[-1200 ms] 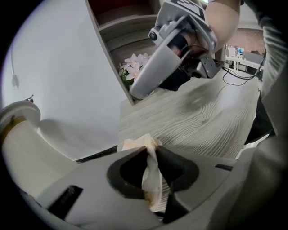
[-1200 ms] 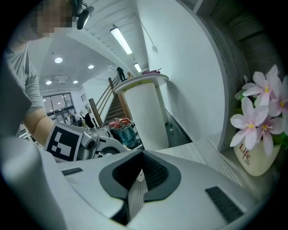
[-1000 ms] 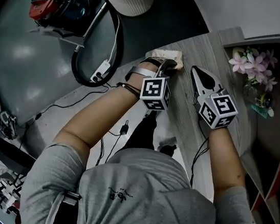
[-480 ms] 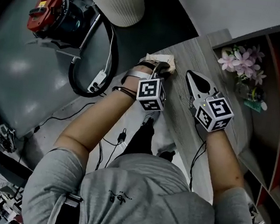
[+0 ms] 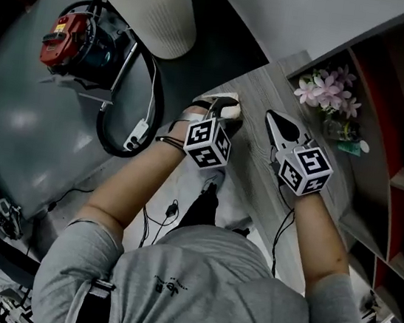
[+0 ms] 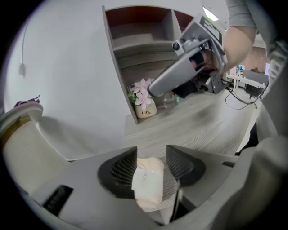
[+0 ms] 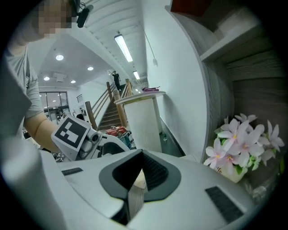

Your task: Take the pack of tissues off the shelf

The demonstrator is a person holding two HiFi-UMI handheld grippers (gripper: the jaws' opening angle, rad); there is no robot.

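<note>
Two jaws of the left hand-held gripper (image 6: 151,152) stand wide apart, having just been opening — the pale pack of tissues (image 6: 147,182) sits between them, closer to the left jaw with a gap at the right, near the edge of the grey wood table (image 5: 265,91). The right hand-held gripper (image 7: 141,156) is closed on nothing — pink flowers (image 7: 243,146) stand in the shelf (image 7: 234,42) beside it.

The only legible word is "Life", printed on the small white flower pot (image 6: 146,109) standing well beyond the left gripper's (image 6: 150,155) jaws.
</note>
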